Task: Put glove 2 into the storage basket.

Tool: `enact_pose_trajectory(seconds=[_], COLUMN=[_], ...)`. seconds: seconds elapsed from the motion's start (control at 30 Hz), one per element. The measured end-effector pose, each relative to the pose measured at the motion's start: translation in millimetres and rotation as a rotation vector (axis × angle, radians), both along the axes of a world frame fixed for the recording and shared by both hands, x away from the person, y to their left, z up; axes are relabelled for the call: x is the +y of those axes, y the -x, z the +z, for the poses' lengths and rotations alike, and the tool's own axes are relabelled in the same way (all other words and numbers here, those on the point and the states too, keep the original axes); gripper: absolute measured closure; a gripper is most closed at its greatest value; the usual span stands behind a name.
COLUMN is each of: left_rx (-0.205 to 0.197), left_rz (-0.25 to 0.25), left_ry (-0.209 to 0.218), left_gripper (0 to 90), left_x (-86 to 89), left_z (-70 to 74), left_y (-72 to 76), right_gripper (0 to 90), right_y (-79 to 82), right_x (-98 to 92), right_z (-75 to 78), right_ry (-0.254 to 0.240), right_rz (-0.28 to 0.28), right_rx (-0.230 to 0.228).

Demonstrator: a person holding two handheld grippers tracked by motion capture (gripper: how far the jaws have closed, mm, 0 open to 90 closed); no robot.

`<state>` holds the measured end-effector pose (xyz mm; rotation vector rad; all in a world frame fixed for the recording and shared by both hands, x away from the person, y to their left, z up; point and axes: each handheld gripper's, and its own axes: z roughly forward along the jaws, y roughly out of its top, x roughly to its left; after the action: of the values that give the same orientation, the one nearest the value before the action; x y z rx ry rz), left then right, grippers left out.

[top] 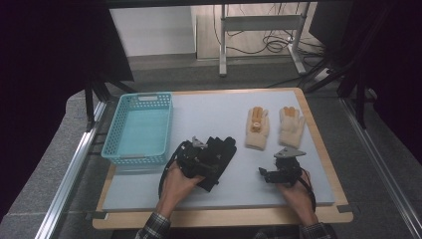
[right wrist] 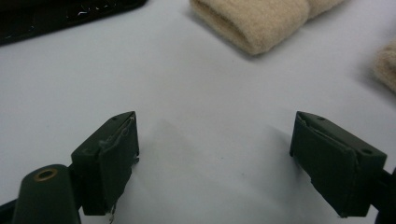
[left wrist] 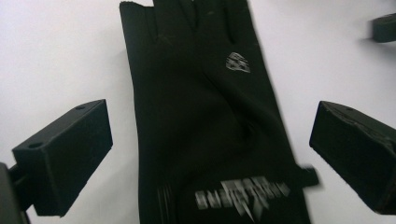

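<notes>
A flat, smooth black glove (left wrist: 205, 121) lies between the spread left tongs (left wrist: 205, 154). Right tongs (right wrist: 229, 161), spread, hover near fuzzy beige gloves (right wrist: 254, 21).

A pale grey mat (top: 219, 114) is carried by the table; a turquoise basket (top: 112, 139), black glove (left wrist: 201, 116) and two beige gloves (top: 258, 130) are laid on it.

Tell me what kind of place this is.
Probably a lab or data-collection workstation, not a home: a grey-matted wooden tabletop on a metal-rail frame, loose cables on the floor behind it, and hand-held tongs over a black fabric glove.
</notes>
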<state>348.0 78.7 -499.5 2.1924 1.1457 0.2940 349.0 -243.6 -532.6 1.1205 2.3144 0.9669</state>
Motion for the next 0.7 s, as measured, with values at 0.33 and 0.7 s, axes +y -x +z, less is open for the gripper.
enact_pose_trajectory(seconds=[0.33,0.7], left_rx=[0.161,0.107], left_rz=[-0.025,-0.031], left_ry=[0.026,-0.144], left_gripper=[0.0,1.4], left_x=[-13.6,-40.0], left_z=[-25.1,-26.1], left_y=[-24.4,-2.7], right_gripper=[15.4,15.4], right_y=[0.0,0.1], right_x=[0.0,0.2], right_z=[0.0,-0.1], right_ry=[0.0,-0.001], right_rz=[0.0,-0.001], right_rx=[0.0,0.0])
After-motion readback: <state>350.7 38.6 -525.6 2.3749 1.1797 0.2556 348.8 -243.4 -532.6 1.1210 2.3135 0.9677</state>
